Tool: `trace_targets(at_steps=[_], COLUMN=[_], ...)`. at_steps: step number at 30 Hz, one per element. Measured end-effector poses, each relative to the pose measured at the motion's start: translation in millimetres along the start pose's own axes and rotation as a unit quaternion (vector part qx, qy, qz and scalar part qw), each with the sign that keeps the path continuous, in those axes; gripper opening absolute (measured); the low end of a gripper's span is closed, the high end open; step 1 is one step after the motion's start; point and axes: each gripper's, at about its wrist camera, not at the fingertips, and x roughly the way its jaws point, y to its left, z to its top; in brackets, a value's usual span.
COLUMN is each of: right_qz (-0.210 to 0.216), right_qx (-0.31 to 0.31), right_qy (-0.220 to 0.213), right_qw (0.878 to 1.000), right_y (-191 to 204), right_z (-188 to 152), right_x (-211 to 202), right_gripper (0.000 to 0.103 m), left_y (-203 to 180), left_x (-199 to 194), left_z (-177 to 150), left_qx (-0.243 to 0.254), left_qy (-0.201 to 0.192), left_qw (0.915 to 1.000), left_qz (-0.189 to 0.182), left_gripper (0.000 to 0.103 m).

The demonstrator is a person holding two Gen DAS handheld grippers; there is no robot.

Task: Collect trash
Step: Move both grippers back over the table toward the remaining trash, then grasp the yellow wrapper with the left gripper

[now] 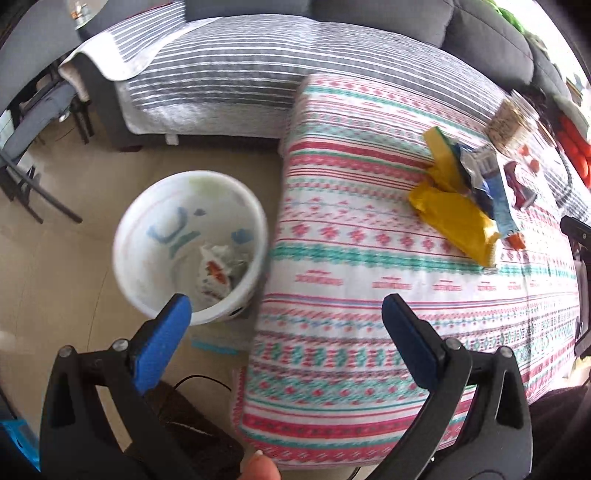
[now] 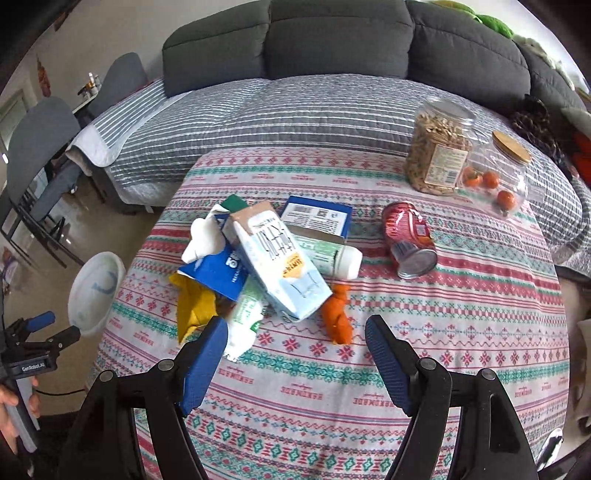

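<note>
Grey sofa (image 2: 332, 33) with striped cover (image 2: 295, 110) along the bench's far edge. Bench under patterned cloth (image 2: 461, 295), carrying everything. White bin (image 1: 188, 240) on the floor just off the bench's left edge, crumpled wrappers (image 1: 218, 269) already inside. Trash heaped toward the bench's left side: pale milk carton (image 2: 280, 266) lying tilted on top, blue carton (image 2: 218, 273) under it, blue box (image 2: 317, 218) behind, yellow wrapper (image 2: 192, 306) at the heap's left-near corner, white-green packet (image 2: 243, 317) beside it, white tissue wad (image 2: 203, 240) on the far-left, white bottle (image 2: 347, 262) on its side to the right. Orange scrap (image 2: 338, 317) just near of the bottle. Crushed red can (image 2: 408, 236) lying apart, right of the heap. Clear nut jar (image 2: 436, 147) upright at the far right corner, lidded glass jar (image 2: 498, 173) with small orange fruits touching beside it. Left claw (image 1: 286, 306) spread wide, nothing between, over the bench's left edge by the bin. Right claw (image 2: 295, 332) spread wide, empty, hovering near of the heap, not touching it.
</note>
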Motion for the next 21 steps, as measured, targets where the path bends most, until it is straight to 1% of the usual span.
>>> trace_targets(at_steps=[4, 8, 11, 13, 16, 21], right_qz=[-0.003, -0.014, -0.019, -0.021, -0.025, -0.030], right_qx=[0.022, 0.031, 0.037, 0.039, 0.040, 0.042], right_qy=[0.007, 0.017, 0.022, 0.025, 0.029, 0.035], right_qw=[1.000, 0.999, 0.999, 0.999, 0.998, 0.998], right_y=[-23.8, -38.1, -46.0, -50.8, -54.4, -62.7], right_z=[-4.6, -8.6, -11.1, -11.8, -13.8, -15.7], right_x=[0.7, 4.5, 6.5, 8.0, 9.2, 12.6], right_gripper=[0.078, 0.078, 0.078, 0.078, 0.078, 0.078], left_y=[-22.9, -44.2, -63.1, -74.5, -89.6, -114.1], left_x=[4.3, 6.7, 9.7, 14.2, 28.6, 49.6], left_z=[6.0, 15.0, 20.5, 23.6, 33.4, 44.2], left_qx=[0.016, 0.012, 0.011, 0.012, -0.006, -0.031], left_qy=[0.000, -0.006, -0.012, -0.009, 0.003, 0.011], left_qw=[0.9998, 0.9991, 0.9982, 0.9973, 0.9942, 0.9890], left_qz=[-0.010, -0.041, -0.057, -0.072, -0.107, -0.144], left_gripper=[0.102, 0.102, 0.102, 0.102, 0.102, 0.100])
